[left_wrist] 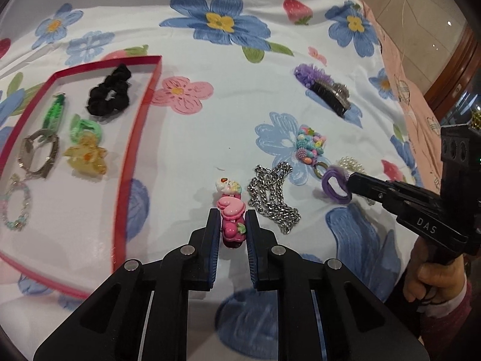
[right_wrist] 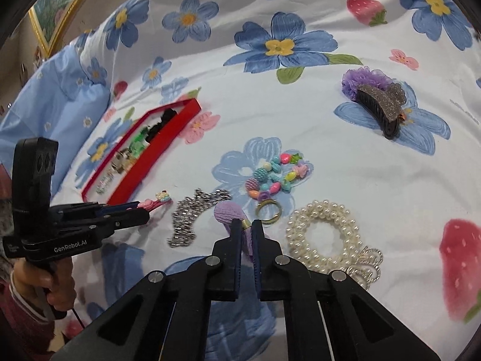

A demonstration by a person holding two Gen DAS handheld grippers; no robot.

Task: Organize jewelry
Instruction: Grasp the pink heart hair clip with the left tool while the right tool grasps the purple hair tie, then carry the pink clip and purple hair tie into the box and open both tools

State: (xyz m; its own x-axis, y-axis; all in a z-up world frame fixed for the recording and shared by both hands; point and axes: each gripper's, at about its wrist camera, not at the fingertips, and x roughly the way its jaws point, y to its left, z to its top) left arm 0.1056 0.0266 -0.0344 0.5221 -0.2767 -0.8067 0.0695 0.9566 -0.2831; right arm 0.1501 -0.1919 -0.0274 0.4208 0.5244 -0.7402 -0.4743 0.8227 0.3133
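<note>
Floral bedsheet (left_wrist: 228, 69), white with blue flowers and strawberries, carries all items.

Red tray (left_wrist: 141, 114): shallow, red-rimmed, lying on the sheet. Contents: black scrunchie (left_wrist: 109, 90), green clip (left_wrist: 54, 112), mint-green clip (left_wrist: 85, 128), yellow claw clip (left_wrist: 85, 156), silver bracelet (left_wrist: 37, 156), and a pale beaded bracelet (left_wrist: 16, 204) at the near end.

Left tool (left_wrist: 231, 219): fingers closed in on a pink hair clip (left_wrist: 231, 210) with heart and strawberry trim, just right of the red tray's near corner. Whether the clip rests on the sheet or is raised cannot be told.

Right tool (right_wrist: 246, 228): fingers pressed onto a purple hair tie (right_wrist: 225, 213), well right of the red tray.

Loose items on the sheet, all right of the red tray:
- silver chain (left_wrist: 273, 192), heaped just beside the pink hair clip;
- colourful beaded charm (right_wrist: 273, 174) with a brass ring, beyond the purple hair tie;
- pearl bracelets (right_wrist: 318, 234), coiled, with a small silver tiara piece (right_wrist: 366, 261) touching them;
- glitter claw clip (right_wrist: 381, 105), lying against a purple ruffled scrunchie (right_wrist: 357, 79), farthest from the tray.
</note>
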